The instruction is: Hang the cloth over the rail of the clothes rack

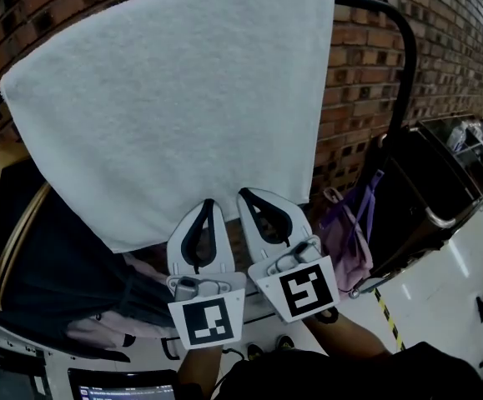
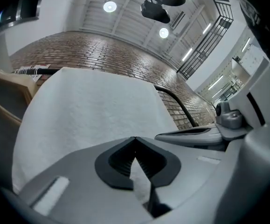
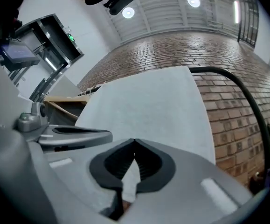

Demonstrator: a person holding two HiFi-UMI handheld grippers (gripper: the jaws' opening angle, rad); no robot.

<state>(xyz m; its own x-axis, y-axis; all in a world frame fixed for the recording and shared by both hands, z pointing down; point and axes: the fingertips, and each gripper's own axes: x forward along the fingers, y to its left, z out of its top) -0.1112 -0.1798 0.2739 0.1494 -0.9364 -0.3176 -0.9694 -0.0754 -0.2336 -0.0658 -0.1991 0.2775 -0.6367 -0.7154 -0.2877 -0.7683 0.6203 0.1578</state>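
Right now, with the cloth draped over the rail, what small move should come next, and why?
Probably open both jaws and let go. The cloth already hangs over the rack's rail, spread flat. The left gripper and right gripper are shut, apparently pinching its lower edge, with white fabric showing between each pair of jaws. Nothing seems left to pull.

One white cloth (image 1: 174, 98) in the upper middle. One black rail (image 1: 366, 0) in the upper right. Two grippers at the bottom: left gripper (image 1: 208, 203) and right gripper (image 1: 244, 195). One purple bag (image 1: 345, 240) at the right.
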